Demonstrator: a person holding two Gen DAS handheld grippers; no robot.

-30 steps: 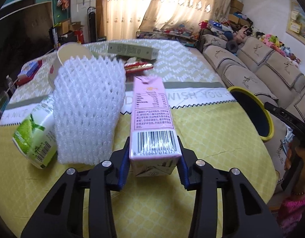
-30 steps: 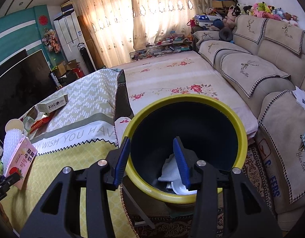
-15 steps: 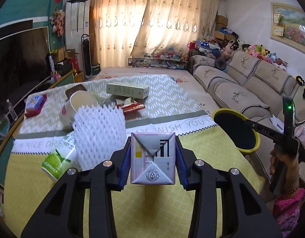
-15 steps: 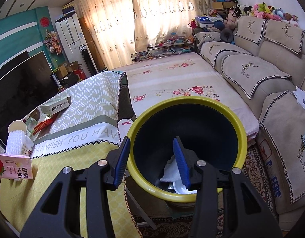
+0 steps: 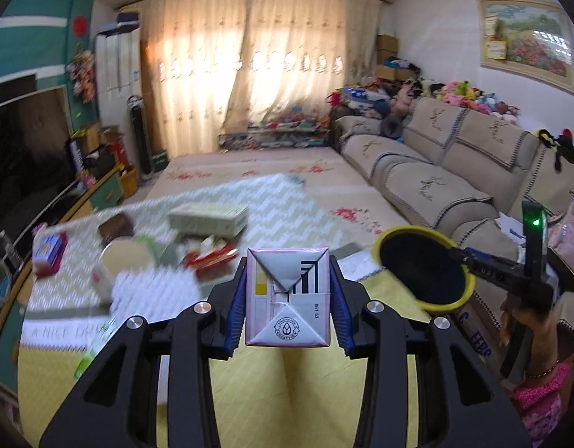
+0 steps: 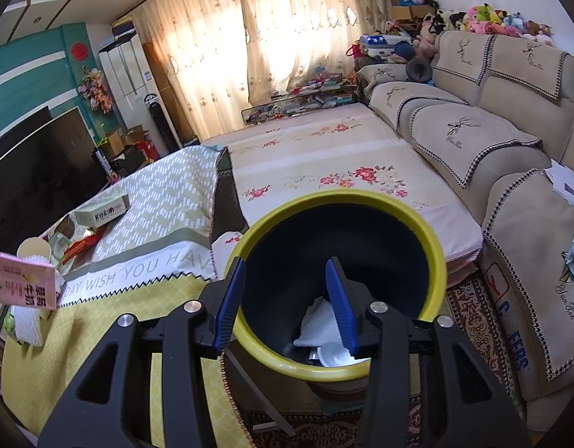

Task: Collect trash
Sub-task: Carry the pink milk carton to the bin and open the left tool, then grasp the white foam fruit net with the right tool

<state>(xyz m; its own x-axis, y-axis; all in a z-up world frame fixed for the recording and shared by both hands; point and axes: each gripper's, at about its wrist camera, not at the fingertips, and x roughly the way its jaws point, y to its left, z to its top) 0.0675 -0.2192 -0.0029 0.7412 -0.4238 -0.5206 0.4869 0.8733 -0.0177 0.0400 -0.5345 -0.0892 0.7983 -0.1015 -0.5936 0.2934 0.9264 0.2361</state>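
My left gripper (image 5: 287,298) is shut on a pink milk carton (image 5: 287,298) and holds it in the air above the yellow tablecloth, its folded end facing the camera. The carton also shows at the left edge of the right wrist view (image 6: 20,283). A black bin with a yellow rim (image 6: 434,250) stands beside the table; it holds white paper and a white lid. It shows to the right in the left wrist view (image 5: 470,285). My right gripper (image 6: 285,298) is open, with one finger outside the bin's near rim and the other over its opening.
On the table lie a white foam net (image 5: 152,291), a paper cup (image 5: 122,261), a green box (image 5: 208,218), a red wrapper (image 5: 212,255) and a green-white carton (image 5: 96,343). A beige sofa (image 6: 511,142) runs along the right. A dark TV (image 6: 37,164) stands at the left.
My left gripper lifted the pink carton off the table and levelled it, moving toward the bin. The right gripper has stayed at the bin.
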